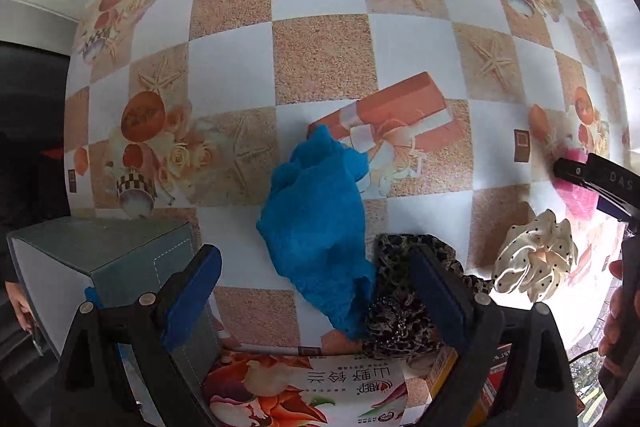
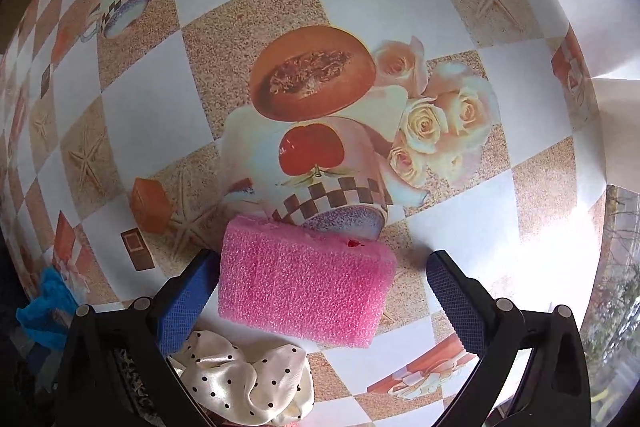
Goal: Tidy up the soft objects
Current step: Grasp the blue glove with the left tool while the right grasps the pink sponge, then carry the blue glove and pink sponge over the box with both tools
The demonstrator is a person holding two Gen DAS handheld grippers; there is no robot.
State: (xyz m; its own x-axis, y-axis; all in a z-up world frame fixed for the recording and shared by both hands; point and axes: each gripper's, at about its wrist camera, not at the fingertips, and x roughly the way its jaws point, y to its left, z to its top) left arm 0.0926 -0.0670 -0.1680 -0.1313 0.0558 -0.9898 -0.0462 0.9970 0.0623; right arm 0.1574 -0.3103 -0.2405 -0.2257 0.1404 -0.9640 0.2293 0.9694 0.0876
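A crumpled blue cloth [image 1: 316,227] lies on the patterned table, just ahead of my open left gripper [image 1: 316,303]. A leopard-print scrunchie [image 1: 400,307] sits beside the cloth, partly behind the right finger. A cream polka-dot scrunchie [image 1: 536,259] rests to the right. In the right wrist view a pink sponge [image 2: 304,287] lies flat between the spread fingers of my open right gripper [image 2: 320,291]; the left pad is close to its edge, the right pad stands apart. The cream scrunchie [image 2: 248,379] lies just below the sponge. The blue cloth [image 2: 46,311] shows at the far left.
A grey-green box [image 1: 120,259] stands at the left of the table, near my left finger. A printed packet with flowers and Chinese text [image 1: 304,391] lies under the left gripper. The table edge [image 2: 600,163] runs along the right, with a window beyond.
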